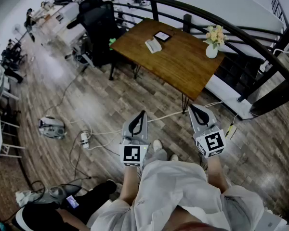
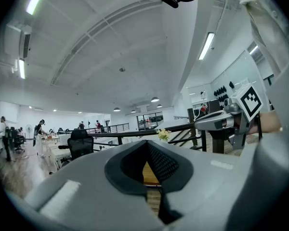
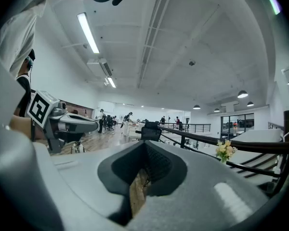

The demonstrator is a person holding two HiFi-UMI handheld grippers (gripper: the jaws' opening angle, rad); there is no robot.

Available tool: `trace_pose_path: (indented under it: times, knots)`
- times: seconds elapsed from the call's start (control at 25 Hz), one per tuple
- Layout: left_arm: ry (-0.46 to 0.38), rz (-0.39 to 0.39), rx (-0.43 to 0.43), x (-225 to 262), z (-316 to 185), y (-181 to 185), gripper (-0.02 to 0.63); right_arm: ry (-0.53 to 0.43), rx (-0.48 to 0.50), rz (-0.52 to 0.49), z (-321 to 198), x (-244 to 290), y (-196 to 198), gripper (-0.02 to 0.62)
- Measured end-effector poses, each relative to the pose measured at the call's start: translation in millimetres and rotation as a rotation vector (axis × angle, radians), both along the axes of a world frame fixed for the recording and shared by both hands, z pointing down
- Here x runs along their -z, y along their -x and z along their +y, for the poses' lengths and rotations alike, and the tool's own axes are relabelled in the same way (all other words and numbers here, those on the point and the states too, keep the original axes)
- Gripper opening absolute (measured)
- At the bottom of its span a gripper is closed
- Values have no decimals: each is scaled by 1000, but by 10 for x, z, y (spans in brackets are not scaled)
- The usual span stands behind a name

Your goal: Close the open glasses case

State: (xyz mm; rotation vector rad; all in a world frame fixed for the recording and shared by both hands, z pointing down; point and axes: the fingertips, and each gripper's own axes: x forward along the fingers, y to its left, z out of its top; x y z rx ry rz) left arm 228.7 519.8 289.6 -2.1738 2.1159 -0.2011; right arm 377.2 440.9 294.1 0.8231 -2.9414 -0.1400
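Upper centre, the glasses case (image 1: 153,44) is being borne by the bench (image 1: 185,64); below, left claw (image 1: 143,114) and right claw (image 1: 192,109) are being held closed, empty.

Warm brown wooden surface (image 1: 183,64); white glasses case (image 1: 153,45); white vase (image 1: 211,52), pale yellow flowers (image 1: 215,33). Grey-brown plank floor (image 1: 106,105). Grey left hand-held gripper (image 1: 142,113), grey right hand-held gripper (image 1: 192,109): cubes patterned with black-and-white squares.
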Motion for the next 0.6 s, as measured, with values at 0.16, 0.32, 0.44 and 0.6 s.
trace_pose_path:
  times: [0.16,0.32,0.44,0.6]
  knots:
    - [-7,15,7,-20,-34,29,18,7,17,-32,0,14,53,3]
    - [4,27,20,-83,-154,242,19,3,23,-26,-126,-2,283,5]
    - [1,40,24,-119,-268,452,18,7,33,-13,-247,-42,508,5]
    - [-9,56,25,-94,-467,751,18,17,34,-2,-444,-72,822,5]
